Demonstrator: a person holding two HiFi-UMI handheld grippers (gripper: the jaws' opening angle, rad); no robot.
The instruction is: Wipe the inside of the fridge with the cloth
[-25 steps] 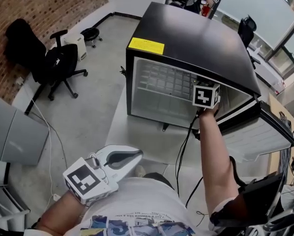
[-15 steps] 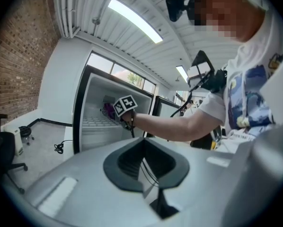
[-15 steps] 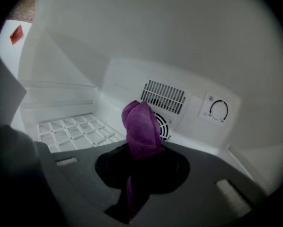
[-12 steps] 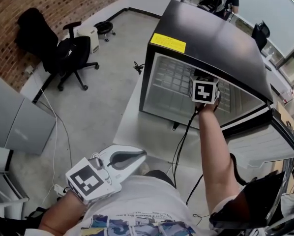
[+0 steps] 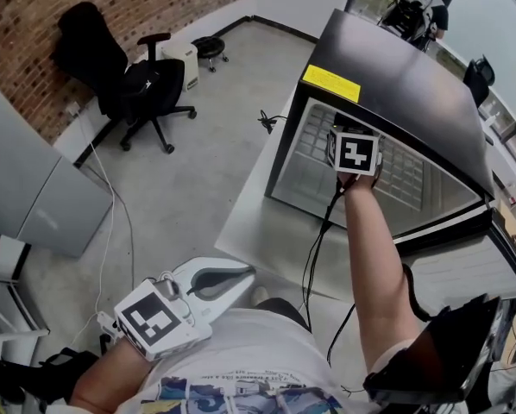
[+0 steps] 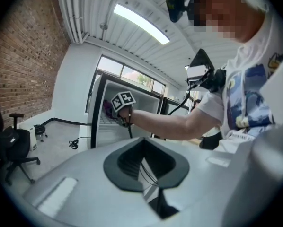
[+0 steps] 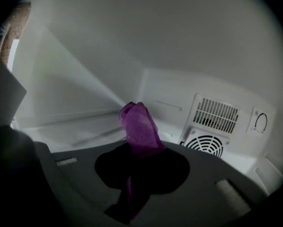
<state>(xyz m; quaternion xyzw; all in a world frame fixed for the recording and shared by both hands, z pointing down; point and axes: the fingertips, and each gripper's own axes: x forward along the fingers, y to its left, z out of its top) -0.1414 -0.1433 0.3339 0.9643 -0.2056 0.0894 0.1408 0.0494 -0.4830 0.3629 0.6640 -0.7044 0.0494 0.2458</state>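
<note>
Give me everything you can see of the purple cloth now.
The cloth is purple, finely textured fabric, bunched into a folded wad. The right hand-held gripper is shut on it. The wad sticks out past the jaws, inside the fridge, aimed at the white back wall left of the vent grilles. Contact with the wall cannot be told.

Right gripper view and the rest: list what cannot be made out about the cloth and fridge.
1. Right gripper view: the purple cloth sticks out of the right gripper. Whether it touches the fridge wall is unclear because there is no depth cue.
2. Head view: the purple cloth is hidden behind that gripper's marker cube.
3. Head view: the fridge door is cut off by the right edge.
4. Left gripper view: the purple cloth is too small for detail.
</note>
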